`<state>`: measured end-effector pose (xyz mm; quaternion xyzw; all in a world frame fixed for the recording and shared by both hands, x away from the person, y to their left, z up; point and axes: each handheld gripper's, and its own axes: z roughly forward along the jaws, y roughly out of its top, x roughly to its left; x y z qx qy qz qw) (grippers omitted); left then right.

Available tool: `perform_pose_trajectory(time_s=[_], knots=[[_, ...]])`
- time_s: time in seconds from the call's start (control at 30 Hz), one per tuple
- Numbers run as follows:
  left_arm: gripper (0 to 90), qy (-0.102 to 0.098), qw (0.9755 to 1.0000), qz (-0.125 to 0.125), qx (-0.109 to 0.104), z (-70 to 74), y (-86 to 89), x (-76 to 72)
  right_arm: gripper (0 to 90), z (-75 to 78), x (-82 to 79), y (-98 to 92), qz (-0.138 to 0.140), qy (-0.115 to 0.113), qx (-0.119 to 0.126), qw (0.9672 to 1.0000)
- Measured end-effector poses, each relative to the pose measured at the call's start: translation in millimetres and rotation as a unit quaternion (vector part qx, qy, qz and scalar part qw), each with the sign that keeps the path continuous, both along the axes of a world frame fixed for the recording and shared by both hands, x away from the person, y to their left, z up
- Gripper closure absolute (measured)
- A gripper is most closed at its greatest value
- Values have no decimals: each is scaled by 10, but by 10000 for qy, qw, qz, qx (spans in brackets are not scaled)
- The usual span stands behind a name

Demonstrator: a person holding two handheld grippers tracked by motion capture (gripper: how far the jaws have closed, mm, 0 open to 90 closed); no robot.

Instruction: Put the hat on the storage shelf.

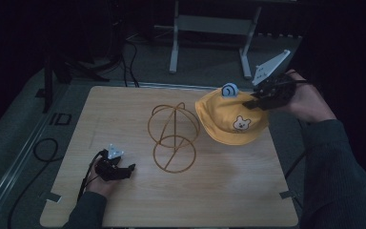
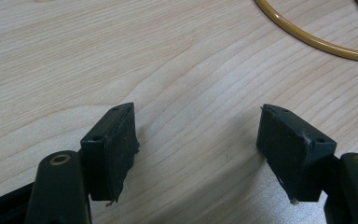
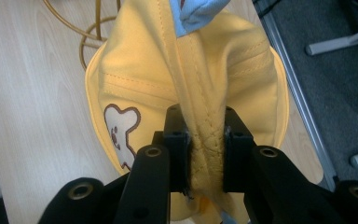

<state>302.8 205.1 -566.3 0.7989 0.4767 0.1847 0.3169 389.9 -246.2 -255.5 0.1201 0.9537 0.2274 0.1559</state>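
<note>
Overhead, right gripper (image 1: 256, 101) pinching soft yellow cloth hat (image 1: 231, 119); left gripper (image 1: 124, 171) agape, empty, beside gold wire frame (image 1: 173, 137).

The high view is dim and murky at its edges, while both gripper views are bright and sharp

In the left gripper view the gold wire stand (image 2: 317, 42) is cut off at two o'clock, while in the right gripper view the yellow hat (image 3: 205, 93) hides most of that stand and runs off at twelve o'clock.
</note>
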Motion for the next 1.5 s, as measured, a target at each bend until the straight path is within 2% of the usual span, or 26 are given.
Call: perform_pose_trajectory(time_s=[0.33,0.37,0.87,1.17,1.27,1.5], knots=[[286,1,10000,-4,4,0,-2,-1,766,86,-16,77,51,-88,75,9999],[286,1,10000,-4,4,0,-2,-1,766,102,-5,81,51,-138,140,9998],[286,-1,10000,-3,2,0,-3,-1,765,160,-5,162,75,-195,223,9995],[286,1,10000,-1,-7,-1,-6,-1,765,167,-12,199,142,-225,378,9989],[286,3,10000,0,-6,-1,-6,-1,765,172,-23,210,188,-236,523,9982],[286,6,10000,2,-3,0,-8,-1,764,182,-45,259,277,-265,605,9974]])
